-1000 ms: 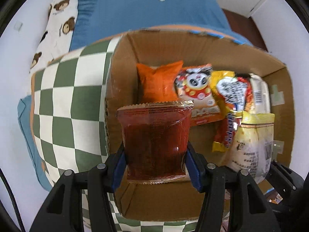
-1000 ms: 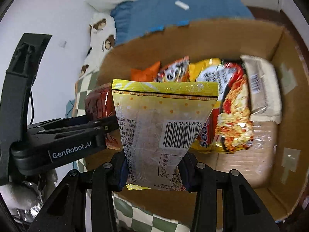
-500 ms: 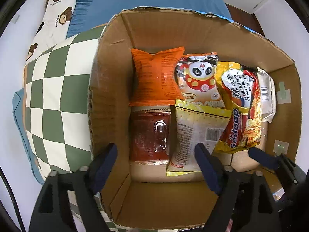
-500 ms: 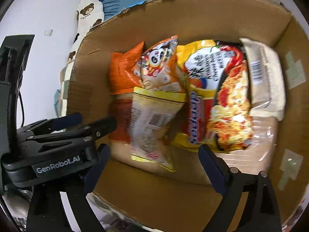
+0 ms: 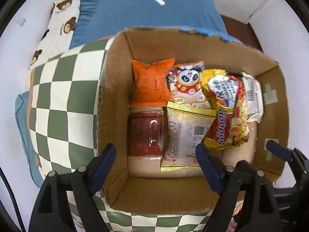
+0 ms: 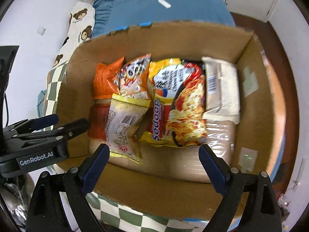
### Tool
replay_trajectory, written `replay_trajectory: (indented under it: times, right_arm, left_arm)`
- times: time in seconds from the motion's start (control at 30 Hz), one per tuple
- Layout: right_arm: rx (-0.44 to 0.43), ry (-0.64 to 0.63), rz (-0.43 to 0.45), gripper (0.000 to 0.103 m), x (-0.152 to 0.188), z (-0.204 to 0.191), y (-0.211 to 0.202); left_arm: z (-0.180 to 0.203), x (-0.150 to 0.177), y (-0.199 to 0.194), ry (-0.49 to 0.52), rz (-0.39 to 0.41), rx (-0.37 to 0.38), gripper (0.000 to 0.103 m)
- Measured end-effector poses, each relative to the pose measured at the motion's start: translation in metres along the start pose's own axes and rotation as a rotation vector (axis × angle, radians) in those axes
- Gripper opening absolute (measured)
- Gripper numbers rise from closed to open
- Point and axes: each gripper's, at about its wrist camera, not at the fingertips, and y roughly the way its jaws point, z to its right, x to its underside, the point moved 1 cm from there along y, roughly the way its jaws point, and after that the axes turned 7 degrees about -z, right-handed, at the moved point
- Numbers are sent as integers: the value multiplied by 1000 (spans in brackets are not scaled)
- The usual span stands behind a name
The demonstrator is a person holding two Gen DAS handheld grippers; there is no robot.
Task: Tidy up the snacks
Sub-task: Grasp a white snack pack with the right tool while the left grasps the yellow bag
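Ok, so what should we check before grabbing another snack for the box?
1. Left gripper open and holding nothing: ok.
2. Right gripper open and holding nothing: ok.
3. Red packet lying inside the cardboard box: ok.
4. Pale yellow packet inside the box, overlapping the panda bag: ok.
5. Bare box floor left at the near end: ok.
6. Next snack to pick up in view: cannot tell.

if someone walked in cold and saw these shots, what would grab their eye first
Probably the open cardboard box packed with bright snack packets: an orange bag at the back left, a panda-print packet beside it, and a yellow-and-red noodle pack to the right. In front lie a dark red packet and a pale yellow one. The box sits on a green-and-white checked cloth, with both grippers open above.
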Motion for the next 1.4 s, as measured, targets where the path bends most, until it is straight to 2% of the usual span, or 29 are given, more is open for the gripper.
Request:
replay_trajectory:
  times: [0.2, 0.33, 0.47, 0.6, 0.7, 0.8, 0.97, 1.2, 1.33, 1.4]
  right_arm:
    - [43, -25, 163, 96, 26, -6, -49]
    - [22, -35, 275, 96, 59, -10, -79]
    - [-11, -17, 357, 96, 97, -8, -90]
    - [-4, 32, 386, 96, 136, 7, -78]
    - [-19, 105, 350, 96, 160, 30, -52]
    - [-35, 178, 299, 96, 170, 51, -22]
    - [-23, 239, 244, 95, 167, 73, 21]
    - [25, 235, 169, 92, 155, 76, 73]
    - [20, 237, 140, 78, 153, 75, 91]
    - [17, 237, 137, 73, 154, 75, 97]
  left_arm:
    - [1, 31, -45, 9, 181, 13, 84]
    - [2, 62, -70, 24, 297, 1, 84]
    - [-7, 99, -74, 9, 365, -18, 84]
    - [-24, 131, -42, 14, 336, -73, 84]
    - [-38, 144, -2, 29, 257, -128, 84]
    - [-53, 151, 36, 30, 186, -164, 84]
    - [-64, 155, 74, 50, 136, -205, 84]
    - [-56, 148, 97, 187, 122, -316, 84]
    - [-49, 138, 105, 265, 115, -351, 84]
    - [-46, 131, 110, 300, 116, -341, 84]
